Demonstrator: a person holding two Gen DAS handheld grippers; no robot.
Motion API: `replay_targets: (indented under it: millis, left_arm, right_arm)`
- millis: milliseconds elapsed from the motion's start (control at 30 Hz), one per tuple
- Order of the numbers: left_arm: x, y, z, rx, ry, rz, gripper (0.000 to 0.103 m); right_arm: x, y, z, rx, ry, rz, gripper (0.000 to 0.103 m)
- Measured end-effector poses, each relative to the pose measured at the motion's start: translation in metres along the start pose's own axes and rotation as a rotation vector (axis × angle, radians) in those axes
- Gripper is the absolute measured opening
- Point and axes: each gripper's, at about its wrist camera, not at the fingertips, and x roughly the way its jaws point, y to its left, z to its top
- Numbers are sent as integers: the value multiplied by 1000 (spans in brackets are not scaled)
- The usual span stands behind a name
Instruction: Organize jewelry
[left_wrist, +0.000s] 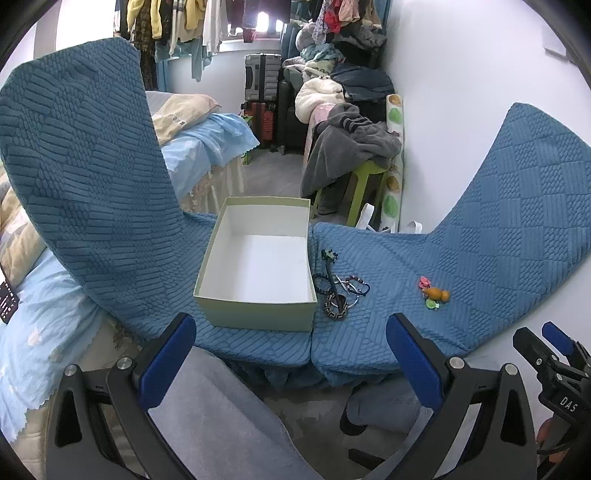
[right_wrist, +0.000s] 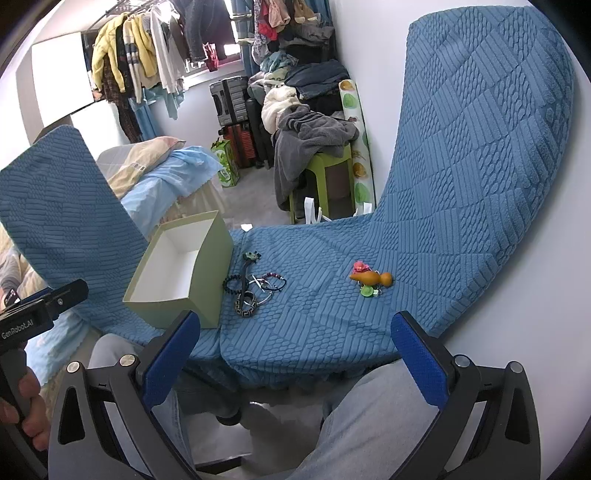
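Observation:
An open, empty pale-green box (left_wrist: 258, 317) (right_wrist: 168, 306) with a white inside stands on a blue textured cushion (left_wrist: 369, 332) (right_wrist: 314, 332). Just right of it lies a tangle of bracelets and bangles (left_wrist: 338, 291) (right_wrist: 255, 290). Further right lies a small orange gourd charm with pink and green pieces (left_wrist: 434, 293) (right_wrist: 369, 280). My left gripper (left_wrist: 291, 354) is open and empty, held back from the cushion's near edge. My right gripper (right_wrist: 295, 350) is open and empty, also short of the cushion; it also shows at the left wrist view's right edge.
The cushion's wings rise at left (left_wrist: 74, 147) and right (left_wrist: 517, 203). A bed with light-blue sheets (left_wrist: 207, 136) lies left. Behind are a green stool with grey clothes (left_wrist: 351, 147), suitcases (left_wrist: 262, 77), hanging clothes and a white wall (left_wrist: 461, 66). The person's legs (right_wrist: 369, 424) are below.

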Motion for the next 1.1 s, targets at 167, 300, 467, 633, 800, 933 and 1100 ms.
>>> replay_targets:
  millis: [167,300,467,633,800,933,1100]
  left_arm:
    - [0,2,-1,0,-2,4,103]
    - [0,4,-1,-4,-1,8,103]
    - [0,5,-2,-9,-1,9,103]
    - [-1,6,-2,-6,0,7,103]
    - [0,5,-2,-2,6,9,103]
    - [1,3,-3,0,8,8,103]
    - [4,3,-7,0,18,10,103]
  right_arm:
    - [-1,2,0,-2,-2,2,103]
    - [-1,3,0,0,-1,3,103]
    - [-1,2,0,-1,2,0,103]
    - [0,2,0,-3,5,3,103]
    - [1,2,1,-5,7,3,103]
    - [2,0,1,8,10,6,103]
    - [3,0,-1,4,7,-2,103]
